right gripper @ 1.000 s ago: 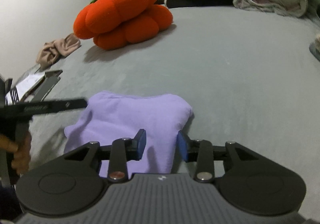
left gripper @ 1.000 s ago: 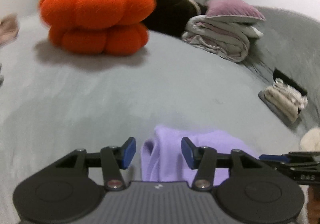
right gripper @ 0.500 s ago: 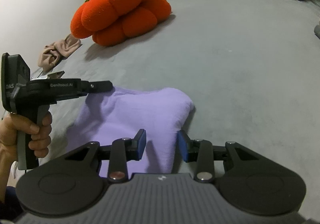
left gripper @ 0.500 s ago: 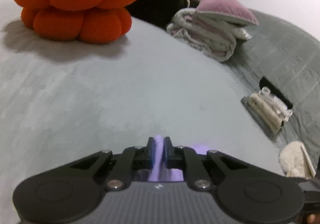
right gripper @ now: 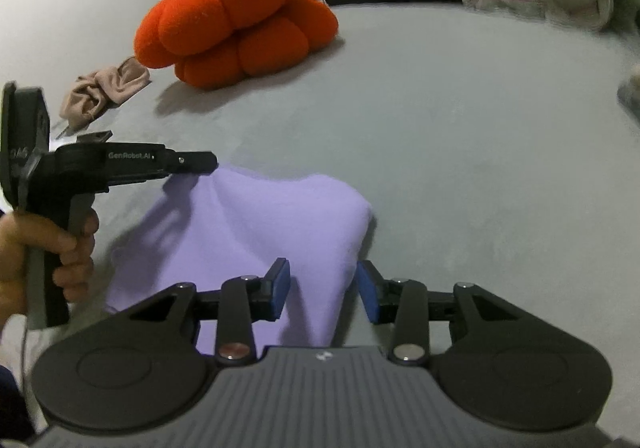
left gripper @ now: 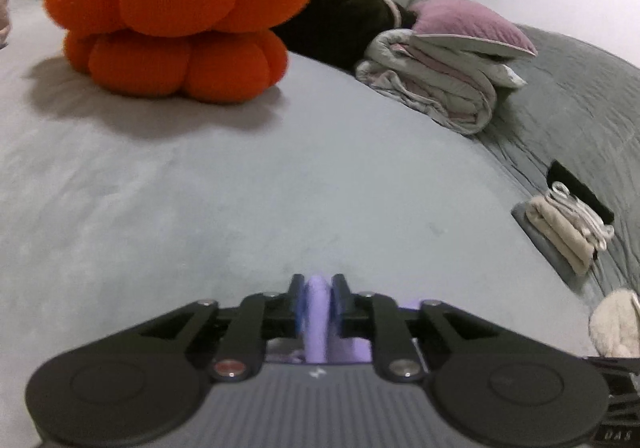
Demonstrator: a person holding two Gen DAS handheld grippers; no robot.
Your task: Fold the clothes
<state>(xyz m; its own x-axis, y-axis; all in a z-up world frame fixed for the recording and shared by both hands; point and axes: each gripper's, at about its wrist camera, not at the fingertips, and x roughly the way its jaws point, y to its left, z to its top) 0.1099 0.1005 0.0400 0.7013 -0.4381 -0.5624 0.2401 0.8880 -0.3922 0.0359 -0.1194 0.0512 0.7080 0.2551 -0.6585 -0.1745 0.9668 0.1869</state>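
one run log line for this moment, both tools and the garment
left tool: shut on purple garment far corner, lifted | right tool: open over near edge | surface: grey bed | fold: not yet done

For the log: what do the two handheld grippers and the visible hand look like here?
Both grippers are matte black, with two round discs, ribbed grey housing and blue finger pads. The left gripper, seen from the side, has a pistol grip and white "GenRobot.AI" lettering. The left hand is bare; no sleeve shows. The right gripper matches.
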